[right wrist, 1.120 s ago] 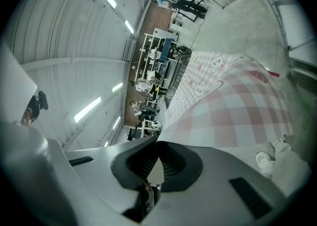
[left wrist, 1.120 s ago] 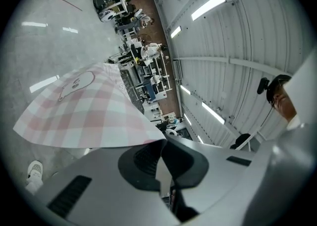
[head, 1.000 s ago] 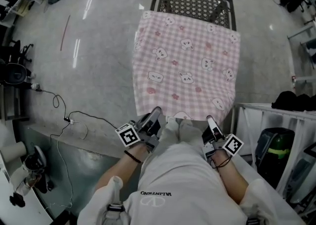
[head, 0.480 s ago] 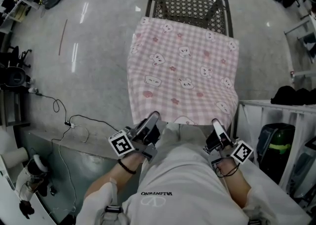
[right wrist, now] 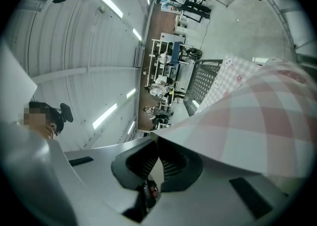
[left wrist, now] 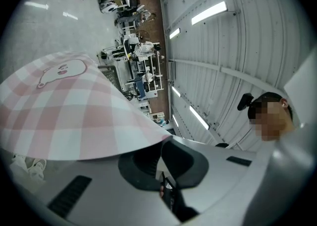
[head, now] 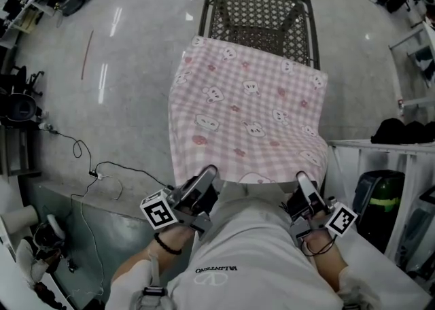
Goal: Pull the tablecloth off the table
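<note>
Tablecloth (head: 248, 122): pink check with bear print, spread over the near part of the mesh worktop (head: 258, 9); the far strip at 12 o'clock is bare. Near edge lifted off. Left gripper (head: 206, 174) at 7 o'clock, fingers (left wrist: 188, 163) pressed together on one cloth corner. Right gripper (head: 302, 181) at 5 o'clock, fingers (right wrist: 173, 163) likewise pinching the other corner. Hem between the grippers partly hidden by the person's torso (head: 251, 261).

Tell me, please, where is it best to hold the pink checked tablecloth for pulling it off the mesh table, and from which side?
Grip the near hem at its two corners, coming from the person's side. The tablecloth stretches from the table toward the person, leaving that edge free; left claw and right claw each pinch one corner.
</note>
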Demonstrator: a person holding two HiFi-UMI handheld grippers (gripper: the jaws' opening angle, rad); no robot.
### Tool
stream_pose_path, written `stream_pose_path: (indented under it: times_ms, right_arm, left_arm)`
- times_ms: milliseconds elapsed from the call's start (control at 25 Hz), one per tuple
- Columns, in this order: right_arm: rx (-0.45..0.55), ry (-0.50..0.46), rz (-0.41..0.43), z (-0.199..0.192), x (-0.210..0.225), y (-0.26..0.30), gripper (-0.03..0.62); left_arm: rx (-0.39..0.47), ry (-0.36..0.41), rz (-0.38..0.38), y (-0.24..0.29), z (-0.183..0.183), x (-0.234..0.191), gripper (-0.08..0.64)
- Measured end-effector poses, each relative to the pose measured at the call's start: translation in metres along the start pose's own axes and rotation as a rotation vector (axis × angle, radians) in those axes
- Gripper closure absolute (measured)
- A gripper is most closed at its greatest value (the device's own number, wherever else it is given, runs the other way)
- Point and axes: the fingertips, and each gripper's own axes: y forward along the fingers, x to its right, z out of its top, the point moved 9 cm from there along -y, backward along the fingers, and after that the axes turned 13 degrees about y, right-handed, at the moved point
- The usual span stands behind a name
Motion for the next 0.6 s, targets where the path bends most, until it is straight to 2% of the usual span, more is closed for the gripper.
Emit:
stream_pose_path:
  times_ms: [280, 600]
  right_arm:
    - [-0.022, -0.004, 0.043, 0.000, -0.024, 0.005, 0.581]
    - [-0.047, -0.029, 0.101, 0.006, -0.055, -0.003, 0.581]
  left_arm:
    - [-0.014, -0.007, -0.012, -0.004, 0.012, 0.025, 0.557]
    - [-0.034, 0.023, -0.090, 0.004, 0.024, 0.067, 0.557]
